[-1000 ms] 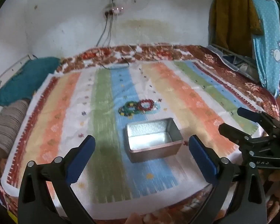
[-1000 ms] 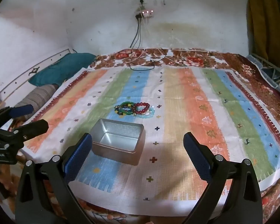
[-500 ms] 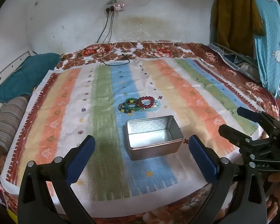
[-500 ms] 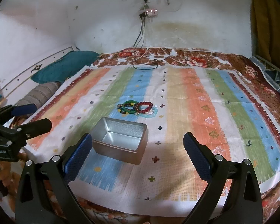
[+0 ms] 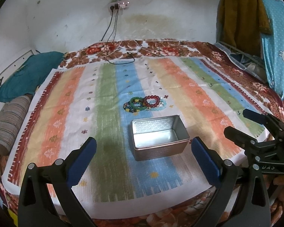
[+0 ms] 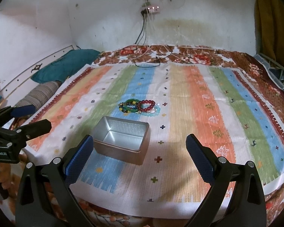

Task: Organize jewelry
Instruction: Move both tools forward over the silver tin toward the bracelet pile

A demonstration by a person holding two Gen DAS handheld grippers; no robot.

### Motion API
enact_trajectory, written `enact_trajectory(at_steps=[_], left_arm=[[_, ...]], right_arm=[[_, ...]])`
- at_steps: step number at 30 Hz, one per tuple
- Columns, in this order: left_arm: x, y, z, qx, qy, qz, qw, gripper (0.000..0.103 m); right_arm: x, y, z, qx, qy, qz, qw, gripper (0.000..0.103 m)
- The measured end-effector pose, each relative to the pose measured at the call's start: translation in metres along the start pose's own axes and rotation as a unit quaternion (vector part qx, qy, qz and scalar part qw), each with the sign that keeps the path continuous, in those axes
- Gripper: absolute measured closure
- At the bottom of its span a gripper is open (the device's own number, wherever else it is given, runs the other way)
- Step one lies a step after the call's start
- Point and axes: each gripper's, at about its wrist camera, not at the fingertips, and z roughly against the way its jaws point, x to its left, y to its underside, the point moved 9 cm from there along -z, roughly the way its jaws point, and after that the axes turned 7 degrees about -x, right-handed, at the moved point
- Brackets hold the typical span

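Note:
An empty silver metal tin (image 5: 159, 137) (image 6: 122, 139) sits open on the striped cloth. Just beyond it lies a cluster of bracelets: a green bangle (image 5: 136, 103) (image 6: 131, 105), a dark red beaded bracelet (image 5: 152, 101) (image 6: 146, 105), a pale blue beaded one (image 6: 151, 113) and a multicoloured beaded one (image 5: 127, 108). My left gripper (image 5: 142, 151) (image 6: 31, 117) hovers open near the front edge, short of the tin. My right gripper (image 6: 139, 147) (image 5: 236, 122) is open too, to the right of the tin, holding nothing.
A striped cloth (image 5: 189, 87) covers a floral bedspread (image 5: 161, 49). A teal pillow (image 5: 26, 75) and a striped bolster (image 5: 7, 123) lie at the left. Cables (image 5: 111, 37) hang from a wall socket onto the bed's far side. Clothes (image 5: 255, 19) hang at the right.
Both views have tilted up a little, so the tin and bracelets sit lower in frame and more wall shows. Both grippers stay open; nothing on the cloth has moved.

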Motion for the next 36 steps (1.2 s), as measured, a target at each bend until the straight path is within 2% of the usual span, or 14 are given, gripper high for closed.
enact_trajectory(at_steps=[31,36], left_arm=[[0.001,0.004,-0.002,0.009,-0.008,0.006,0.9999,0.006],[-0.001,0.007,-0.004,0.011,-0.008,0.008,0.9999,0.006]], right_arm=[[-0.004,0.001,-0.009,0.011,0.006,-0.006,1.0,0.004],[-0.001,-0.002,-0.011,0.008,0.015,0.013,1.0,0.004]])
